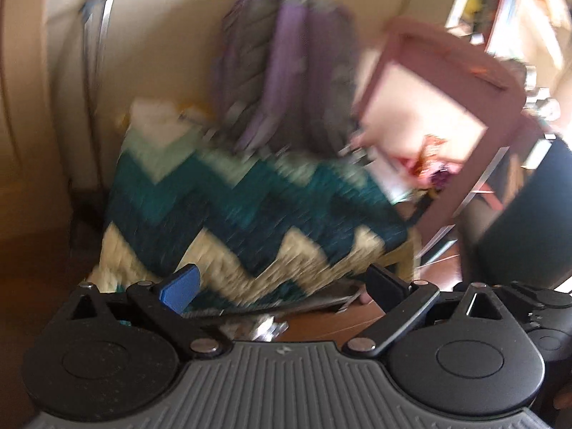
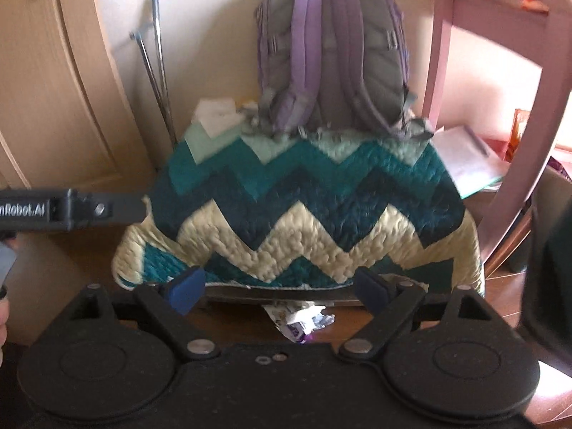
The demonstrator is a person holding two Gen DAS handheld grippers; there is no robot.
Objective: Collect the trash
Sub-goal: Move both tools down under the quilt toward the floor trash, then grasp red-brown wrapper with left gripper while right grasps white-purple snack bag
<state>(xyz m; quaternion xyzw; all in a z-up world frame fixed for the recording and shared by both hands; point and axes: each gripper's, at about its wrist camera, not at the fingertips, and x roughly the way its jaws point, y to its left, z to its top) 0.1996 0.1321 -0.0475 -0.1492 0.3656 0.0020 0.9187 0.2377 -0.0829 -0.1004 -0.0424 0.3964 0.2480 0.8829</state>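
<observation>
A: Both spread wide, empty: left hand-held gripper (image 1: 282, 287), right hand-held gripper (image 2: 282, 291). Crumpled wrapper (image 2: 304, 321) on floor, near the zigzag quilt (image 2: 296, 214).

B: Risk: snagging quilt hem instead.

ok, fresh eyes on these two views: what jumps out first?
The teal-and-cream zigzag quilt fills the centre, with a purple-and-grey backpack standing behind it against the wall. A crumpled wrapper lies on the wooden floor just below the quilt's edge, between the open right gripper's fingers.
</observation>
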